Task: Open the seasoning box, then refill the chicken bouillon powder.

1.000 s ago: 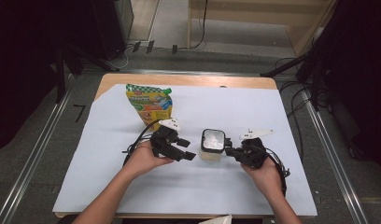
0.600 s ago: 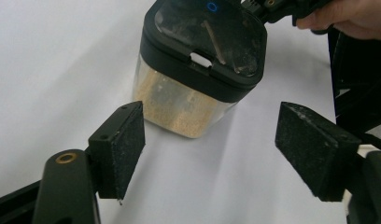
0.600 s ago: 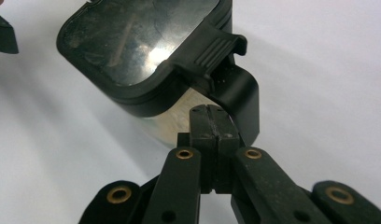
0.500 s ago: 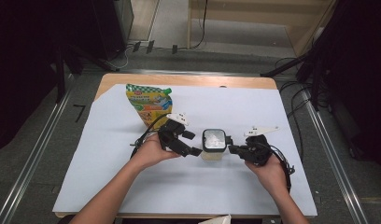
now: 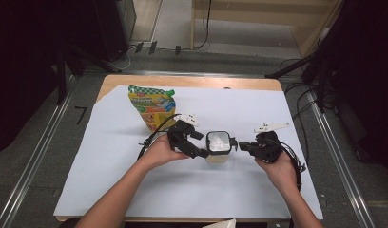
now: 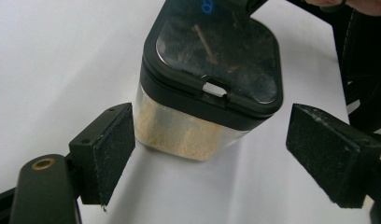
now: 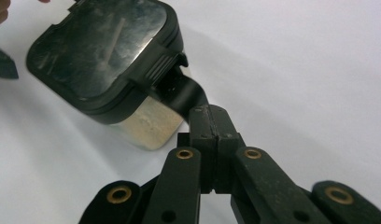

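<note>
Left gripper (image 6: 212, 154) fingers have just been opening and stand wide, the seasoning jar (image 6: 209, 88) between them, untouched. Right gripper (image 7: 212, 123) pinches the jar's tab (image 7: 186, 95). Close left squarely on the clear walls, below the lid.

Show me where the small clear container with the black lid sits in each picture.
High view: clear container with black lid, centre, between both hands.
Left gripper view: top centre, beyond the open jaws.
Right gripper view: upper left, its black strap pinched.
Shared landmark: white table cover.
</note>
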